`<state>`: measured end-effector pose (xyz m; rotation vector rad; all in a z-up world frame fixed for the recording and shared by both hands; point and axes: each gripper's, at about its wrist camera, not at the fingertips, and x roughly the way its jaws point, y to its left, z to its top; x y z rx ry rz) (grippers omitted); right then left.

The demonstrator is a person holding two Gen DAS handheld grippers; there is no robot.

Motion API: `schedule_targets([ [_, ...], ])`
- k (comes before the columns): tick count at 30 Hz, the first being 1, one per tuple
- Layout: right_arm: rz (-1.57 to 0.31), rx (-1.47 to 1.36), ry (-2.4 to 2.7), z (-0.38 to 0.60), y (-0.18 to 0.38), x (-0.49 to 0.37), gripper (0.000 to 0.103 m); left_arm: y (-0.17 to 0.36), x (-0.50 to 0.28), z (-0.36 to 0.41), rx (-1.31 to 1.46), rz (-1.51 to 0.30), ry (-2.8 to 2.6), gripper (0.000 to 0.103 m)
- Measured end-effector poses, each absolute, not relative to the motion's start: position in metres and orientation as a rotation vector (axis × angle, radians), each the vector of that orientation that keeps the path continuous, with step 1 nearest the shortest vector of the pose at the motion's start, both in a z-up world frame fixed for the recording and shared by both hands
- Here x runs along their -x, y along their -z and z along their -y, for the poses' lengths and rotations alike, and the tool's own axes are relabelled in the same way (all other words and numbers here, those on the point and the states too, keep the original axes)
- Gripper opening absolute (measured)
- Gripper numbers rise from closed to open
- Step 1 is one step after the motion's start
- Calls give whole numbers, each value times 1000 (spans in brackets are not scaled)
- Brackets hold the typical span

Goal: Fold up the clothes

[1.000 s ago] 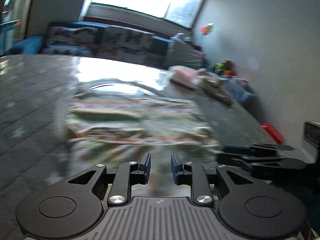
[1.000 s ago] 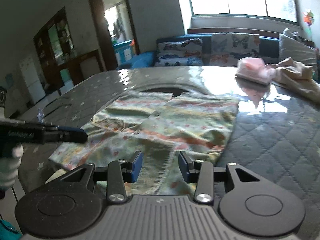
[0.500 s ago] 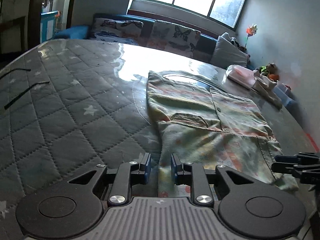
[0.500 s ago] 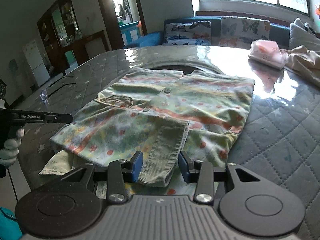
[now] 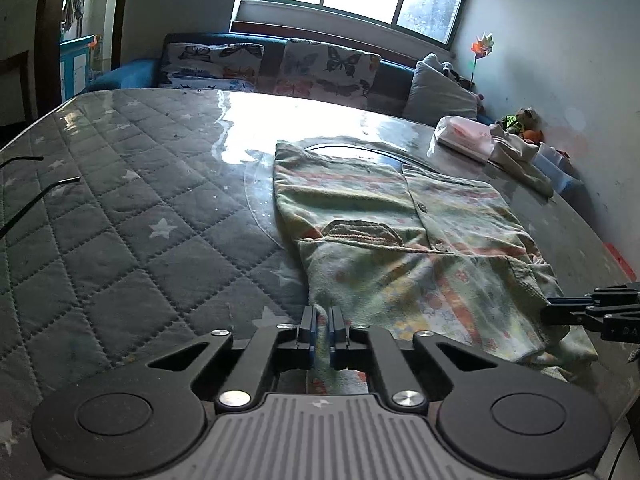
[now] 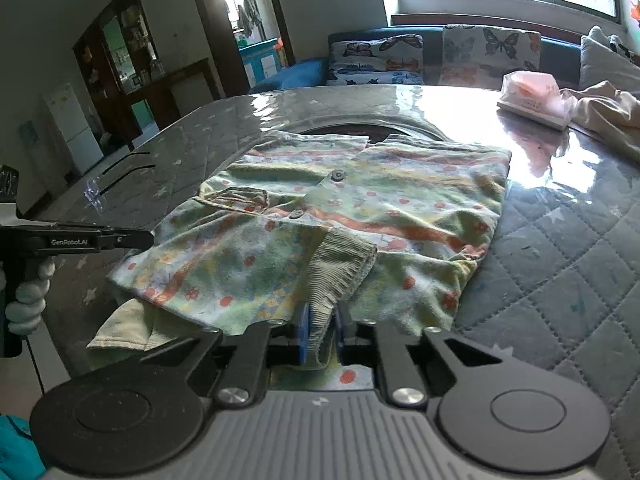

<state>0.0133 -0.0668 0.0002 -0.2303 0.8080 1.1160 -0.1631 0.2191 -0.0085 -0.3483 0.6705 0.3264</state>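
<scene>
A pale green floral button-up shirt (image 5: 404, 236) lies flat on the quilted grey table, sleeves folded inward; it also shows in the right wrist view (image 6: 360, 208). My left gripper (image 5: 322, 330) is shut on the shirt's near left edge. My right gripper (image 6: 320, 334) is shut on the ribbed sleeve cuff (image 6: 336, 276) at the shirt's near edge. The right gripper shows at the right of the left wrist view (image 5: 592, 312); the left gripper shows at the left of the right wrist view (image 6: 80, 238).
A quilted grey table (image 5: 120, 216) with a glossy cover. A pink folded item (image 6: 532, 96) and a beige garment (image 6: 608, 112) lie at the far right. A sofa with butterfly cushions (image 5: 320, 68) stands behind. Two black cables (image 5: 36, 196) lie at the left.
Both grippers have closed on the shirt's near edge: the left on the hem, the right on the sleeve cuff. Both have moved in closer to the cloth.
</scene>
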Motion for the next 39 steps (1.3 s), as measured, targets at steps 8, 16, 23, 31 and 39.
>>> schedule_targets([
  [8,-816,244,-1112,70,1,-7,11,6,164,-216,340,-674,-307,24],
  [16,-781,176,-1165,82,-34,2,8,9,164,-224,331,-691,-283,3],
  [23,-812,255,-1075,81,-15,-4,17,9,163,-225,305,-706,-277,7],
  [31,-709,278,-1114,60,-25,-7,17,-16,145,-222,300,-633,-244,12],
  [39,-719,337,-1135,28,-1,-14,17,10,97,-227,268,-702,-246,12],
])
